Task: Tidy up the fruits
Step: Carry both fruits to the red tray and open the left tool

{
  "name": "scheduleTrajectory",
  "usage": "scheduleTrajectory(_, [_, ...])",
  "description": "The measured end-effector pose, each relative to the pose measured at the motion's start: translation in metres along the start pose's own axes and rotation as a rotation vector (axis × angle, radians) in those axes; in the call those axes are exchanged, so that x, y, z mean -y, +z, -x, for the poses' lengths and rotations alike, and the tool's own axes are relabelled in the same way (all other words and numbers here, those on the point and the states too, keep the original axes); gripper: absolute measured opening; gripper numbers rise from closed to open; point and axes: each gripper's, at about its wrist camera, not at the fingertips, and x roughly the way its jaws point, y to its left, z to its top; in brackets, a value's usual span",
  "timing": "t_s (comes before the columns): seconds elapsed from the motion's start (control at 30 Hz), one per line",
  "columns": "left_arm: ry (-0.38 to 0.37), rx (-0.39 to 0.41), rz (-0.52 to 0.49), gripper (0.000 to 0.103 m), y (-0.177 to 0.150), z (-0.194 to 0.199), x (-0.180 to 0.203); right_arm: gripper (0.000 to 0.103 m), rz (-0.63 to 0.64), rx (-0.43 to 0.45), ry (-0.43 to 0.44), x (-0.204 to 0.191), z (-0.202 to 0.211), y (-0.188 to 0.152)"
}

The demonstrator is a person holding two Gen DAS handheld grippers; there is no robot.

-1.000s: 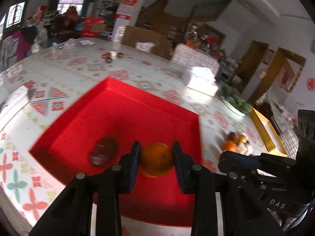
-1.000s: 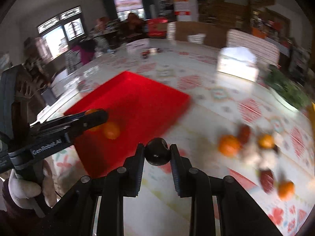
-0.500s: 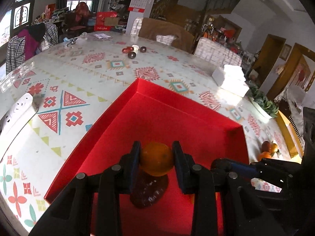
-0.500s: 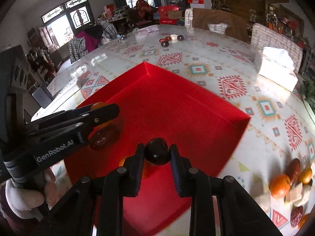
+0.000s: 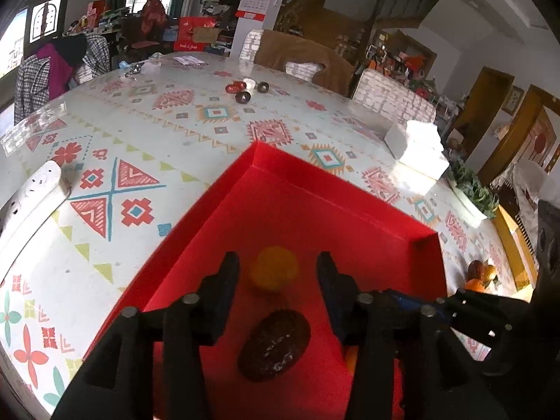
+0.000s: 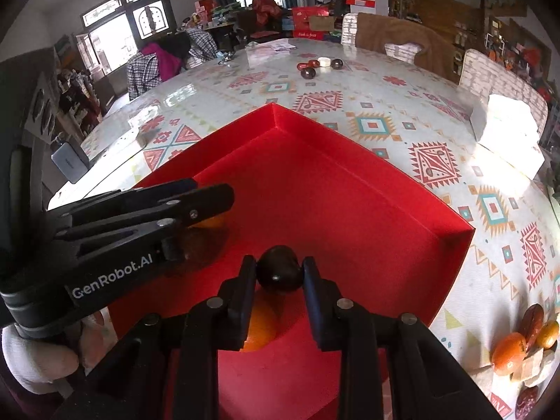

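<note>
1. Left wrist view: the left gripper (image 5: 278, 274) hangs over the red tray (image 5: 224, 189), and its jaws are opening. The orange (image 5: 274, 273) sits between them, looks blurry, and the pads do not seem to press on it now.

2. That orange is right in front of the left gripper, a bit farther in than the dark brown fruit (image 5: 274, 339), which lies on the tray floor just below. The brown fruit is longer one way, and its long side runs slanted, from near-left up to far-right.

3. Right wrist view: the right gripper (image 6: 279, 274) is clamped on a small dark round fruit (image 6: 279, 273). It holds this fruit over the red tray, above another orange (image 6: 260, 329) that lies on the tray floor close under it.

4. I think the next move is to let the dark fruit go down into the tray. The spot straight below is partly taken by that orange, so a place a little farther in looks better.

5. More fruits to sort, the fruit pile (image 6: 521, 343), wait on the bench (image 6: 385, 119) to the right of the tray. The right gripper is nearer to them.

6. Writing I can read: "GenRobot.AI" in white on the side of the left gripper. A red box far behind has white words, too small to read.
</note>
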Motion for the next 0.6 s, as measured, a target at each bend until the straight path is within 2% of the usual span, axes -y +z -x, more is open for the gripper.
scheduleTrajectory(0.2, [-0.016, 0.031, 0.032, 0.062, 0.001, 0.02, 0.0, 0.029, 0.002, 0.028, -0.012, -0.003, 0.013, -0.001])
scheduleTrajectory(0.43, [-0.044, 0.055, 0.014, 0.063, -0.002, 0.042, 0.016, 0.029, -0.025, 0.077, -0.013, 0.003, 0.04, -0.01])
scheduleTrajectory(0.6, [-0.073, 0.075, -0.031, 0.064, -0.007, 0.06, 0.043, 0.03, -0.067, 0.132, -0.021, 0.019, 0.074, -0.027])
